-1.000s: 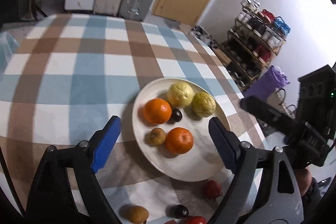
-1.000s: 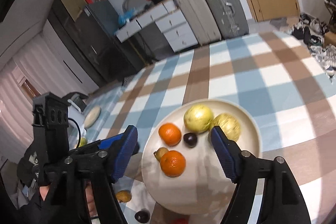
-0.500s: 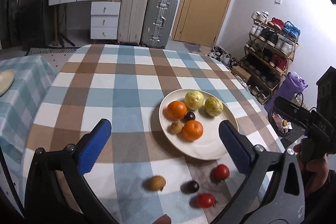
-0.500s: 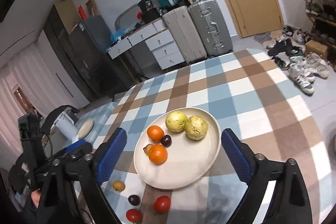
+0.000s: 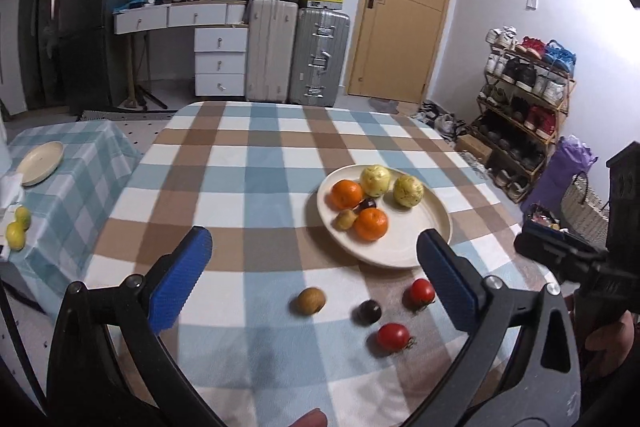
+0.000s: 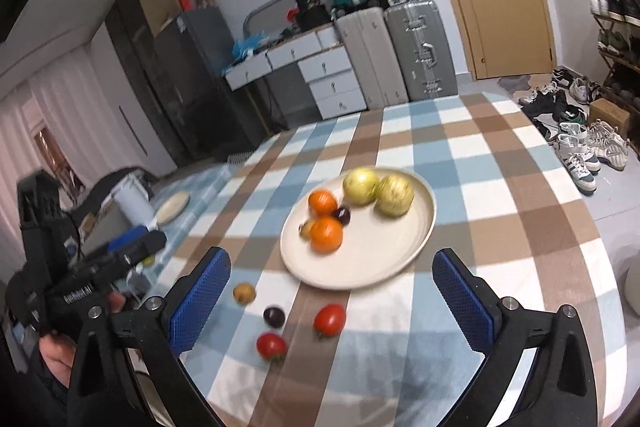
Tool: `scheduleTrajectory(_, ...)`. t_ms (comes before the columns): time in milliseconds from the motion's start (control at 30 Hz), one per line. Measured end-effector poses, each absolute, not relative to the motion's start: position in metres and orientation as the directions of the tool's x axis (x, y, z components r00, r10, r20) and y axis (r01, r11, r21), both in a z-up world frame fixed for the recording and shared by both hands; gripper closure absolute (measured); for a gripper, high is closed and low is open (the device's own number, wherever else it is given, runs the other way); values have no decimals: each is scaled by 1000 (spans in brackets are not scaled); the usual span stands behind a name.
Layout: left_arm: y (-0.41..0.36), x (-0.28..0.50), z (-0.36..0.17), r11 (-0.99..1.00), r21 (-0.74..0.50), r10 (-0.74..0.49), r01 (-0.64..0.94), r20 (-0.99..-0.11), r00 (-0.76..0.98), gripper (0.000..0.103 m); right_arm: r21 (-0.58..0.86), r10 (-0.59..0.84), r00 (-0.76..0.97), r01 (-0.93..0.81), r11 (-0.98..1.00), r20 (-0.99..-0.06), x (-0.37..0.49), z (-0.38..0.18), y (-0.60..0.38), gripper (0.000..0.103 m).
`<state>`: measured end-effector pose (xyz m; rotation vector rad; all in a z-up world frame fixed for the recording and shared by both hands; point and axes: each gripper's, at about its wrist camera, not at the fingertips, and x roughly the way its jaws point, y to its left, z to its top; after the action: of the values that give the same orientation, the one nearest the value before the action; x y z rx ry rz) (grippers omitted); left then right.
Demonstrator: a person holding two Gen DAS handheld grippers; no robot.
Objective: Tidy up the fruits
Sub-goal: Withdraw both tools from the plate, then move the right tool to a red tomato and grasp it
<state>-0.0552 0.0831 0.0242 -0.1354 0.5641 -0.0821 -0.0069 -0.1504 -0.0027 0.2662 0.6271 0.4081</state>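
A cream plate on the checked tablecloth holds two oranges, two yellow-green fruits, a small brown fruit and a dark plum. On the cloth in front of the plate lie a brown fruit, a dark plum and two red tomatoes. My left gripper is open and empty, held above the loose fruits. My right gripper is open and empty, above them too.
A lower side table at the left carries a small cream plate and two lemons. Suitcases, drawers and a door stand behind the table. A shoe rack is at the right. The table edge runs near both grippers.
Both grippers have pulled back and up from close over the plate. The loose fruits on the cloth have come fully into view. Both stay open.
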Motion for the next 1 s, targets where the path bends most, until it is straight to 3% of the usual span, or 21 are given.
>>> scheduleTrajectory(267,94,-82,7,989,-144,-68,-23,-593,802,1,299,451,685,-338,892,-572,-21,-18,-117,0)
scheduleTrajectory(1000,107,-76,0,976,-206,-70,-73,-614,786,1,197,465,555,-474,858,-690,-26,-52,-54,1)
